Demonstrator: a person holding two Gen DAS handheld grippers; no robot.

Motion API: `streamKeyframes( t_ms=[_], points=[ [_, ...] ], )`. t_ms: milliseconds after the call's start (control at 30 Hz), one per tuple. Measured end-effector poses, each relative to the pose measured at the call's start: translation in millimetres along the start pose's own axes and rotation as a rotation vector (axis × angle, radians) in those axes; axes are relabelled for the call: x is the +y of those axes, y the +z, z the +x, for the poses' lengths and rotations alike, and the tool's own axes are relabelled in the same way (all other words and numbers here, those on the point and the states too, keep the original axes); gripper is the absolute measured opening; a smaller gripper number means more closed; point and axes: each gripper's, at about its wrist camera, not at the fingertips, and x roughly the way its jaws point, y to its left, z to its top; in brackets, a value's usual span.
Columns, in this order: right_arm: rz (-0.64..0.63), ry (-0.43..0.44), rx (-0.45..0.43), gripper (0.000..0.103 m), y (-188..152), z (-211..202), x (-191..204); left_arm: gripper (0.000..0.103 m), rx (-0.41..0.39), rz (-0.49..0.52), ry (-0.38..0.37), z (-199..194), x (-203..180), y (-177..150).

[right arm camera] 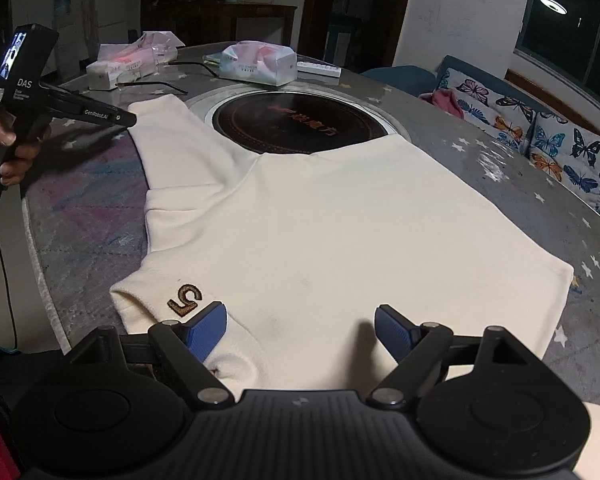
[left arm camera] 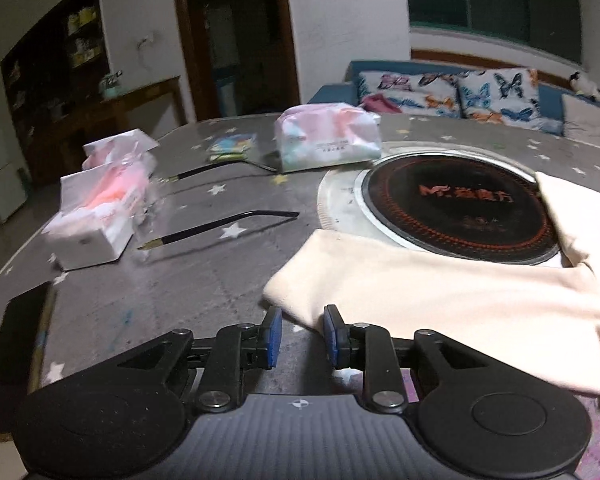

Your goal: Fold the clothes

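Cloth is what we are dealing with: a cream-white knit top with a brown embroidered numeral on it [right arm camera: 300, 220] lies spread on the grey star-patterned round desk [right arm camera: 500, 184], its far edge draped partly over the black round hotplate set into the desk's middle [right arm camera: 300, 122].

We judge it light, soft and limp, somewhat thick in the knit. It should sag from any single pinch and slide easily on the smooth desk, so a corner or a hem edge looks the best place to take hold, where the layers can be caught together.

Our left gripper [left arm camera: 298, 334] has its jaws set a narrow way apart, with a tip of the folded sleeve just beyond them, not pinched. Our right gripper [right arm camera: 300, 328] has its jaws spread wide above the near part of the top, beside the numeral, gripping nothing.

The nearest edge of the top runs under the right gripper's body, so we cannot see how it lies. From the left wrist only one end shows, and that view is blurred. Whether the cloth is doubled anywhere but at the sleeve we cannot tell. White tissue packs [left arm camera: 96, 216] sit well apart.
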Motion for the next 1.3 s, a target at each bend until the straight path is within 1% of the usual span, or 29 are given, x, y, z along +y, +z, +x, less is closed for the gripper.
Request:
streamKeyframes(
  t_ms=[33,67,167,233,333,367,433,500,600,667,767,900,1000,1133,1233,1300],
  points=[
    [0.009,0.001,-0.007,0.083,0,-3,-2,0.023,0.002,-0.008,-0.024,-3,-2,4],
    [0.023,0.000,-0.017,0.083,0,-7,-5,0.023,-0.007,-0.016,-0.078,-8,-7,8],
    [0.083,-0.011,-0.046,0.083,-1,-17,-16,0.024,-0.043,-0.009,-0.272,-24,-33,21],
    [0.120,-0.033,-0.058,0.083,-4,-22,-23,0.024,-0.057,0.016,-0.391,-29,-59,27],
    [0.189,-0.082,-0.062,0.083,-12,-29,-40,0.024,-0.042,0.046,-0.528,-26,-96,31],
    [0.213,-0.094,-0.063,0.083,-16,-32,-45,0.024,-0.041,0.059,-0.553,-24,-107,31],
    [0.252,-0.117,-0.068,0.083,-24,-38,-54,0.024,-0.025,0.075,-0.583,-17,-125,30],
    [0.296,-0.145,-0.071,0.083,-34,-44,-63,0.024,0.013,0.063,-0.605,-5,-135,28],
    [0.351,-0.175,-0.059,0.083,-49,-49,-76,0.022,0.062,0.050,-0.570,13,-139,24],
    [0.393,-0.192,-0.046,0.083,-60,-51,-85,0.022,0.053,0.040,-0.580,14,-135,22],
    [0.449,-0.204,-0.028,0.083,-75,-53,-95,0.023,0.054,0.047,-0.574,12,-133,21],
    [0.504,-0.242,-0.051,0.083,-87,-64,-110,0.023,0.046,0.070,-0.559,5,-139,22],
    [0.544,-0.346,-0.057,0.082,-97,-75,-129,0.025,0.027,0.101,-0.579,-7,-147,21],
    [0.642,-0.507,-0.035,0.076,-113,-81,-166,0.029,0.011,0.160,-0.650,-26,-164,14],
    [0.733,-0.606,-0.017,0.072,-127,-82,-191,0.037,0.006,0.210,-0.705,-40,-178,6],
    [0.794,-0.650,-0.009,0.067,-135,-80,-205,0.039,0.006,0.243,-0.728,-47,-185,0]
  ],
)
